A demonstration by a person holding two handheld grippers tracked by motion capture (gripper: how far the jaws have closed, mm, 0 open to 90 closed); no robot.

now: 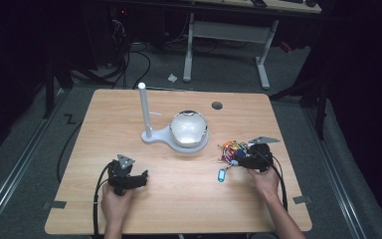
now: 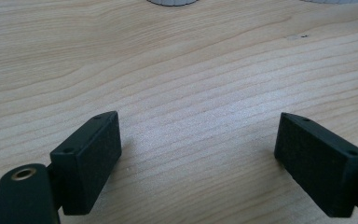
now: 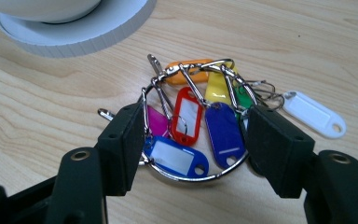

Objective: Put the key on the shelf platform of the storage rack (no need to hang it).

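- Right gripper (image 3: 193, 140), jaws spread, straddles the large silver metal key ring (image 3: 191, 175) threaded with coloured plastic key tags (image 3: 189, 114); not pinching yet; centre on the ring wire before closing.
- Bunch lies near the wooden table (image 1: 179, 199)'s right edge; a loose blue tag (image 1: 221, 176) sits just beside it.
- Left gripper (image 2: 198, 154) spread, empty, near the front-left corner.

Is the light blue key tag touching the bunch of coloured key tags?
Apart. The high view shows bare table between the light blue key tag and the bunch of coloured key tags.
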